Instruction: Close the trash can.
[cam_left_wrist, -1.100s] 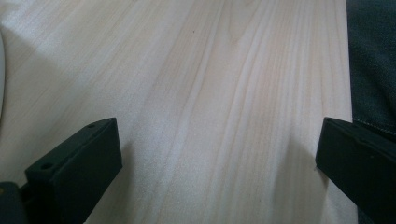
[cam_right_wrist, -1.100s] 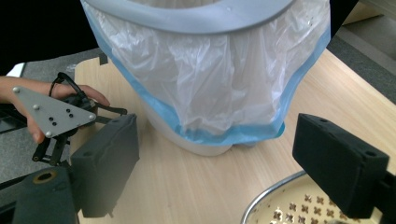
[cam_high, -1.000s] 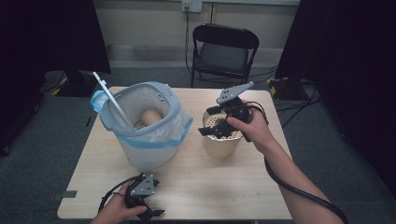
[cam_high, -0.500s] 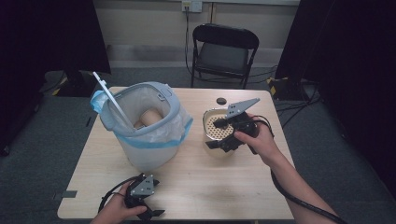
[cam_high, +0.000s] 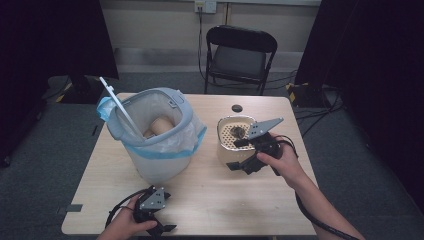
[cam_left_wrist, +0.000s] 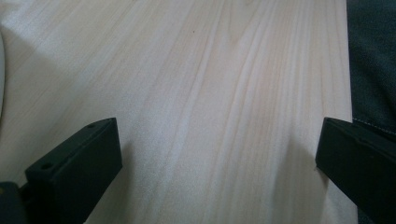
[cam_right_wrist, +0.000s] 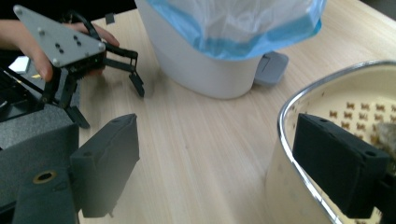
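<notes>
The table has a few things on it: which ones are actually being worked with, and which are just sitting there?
In use:
- cream container with a perforated insert, its rim between the open jaws of the right gripper
- white bin with a blue-edged bag, likely part of the job

Lying about:
- small dark cap on the table
- folding chair behind
- left gripper, open over bare tabletop

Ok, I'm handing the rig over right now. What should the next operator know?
Left claw: open, empty, low over the pale wooden table near its front edge.
Right claw: open, one jaw inside and one outside the near rim of the cream metal-rimmed pot.
Things: the white bin with a blue-edged plastic liner stands left of the pot with its lid up. A dark lump lies on the pot's perforated insert.
Done: nothing gripped.
Left: probably closing on the rim.
</notes>
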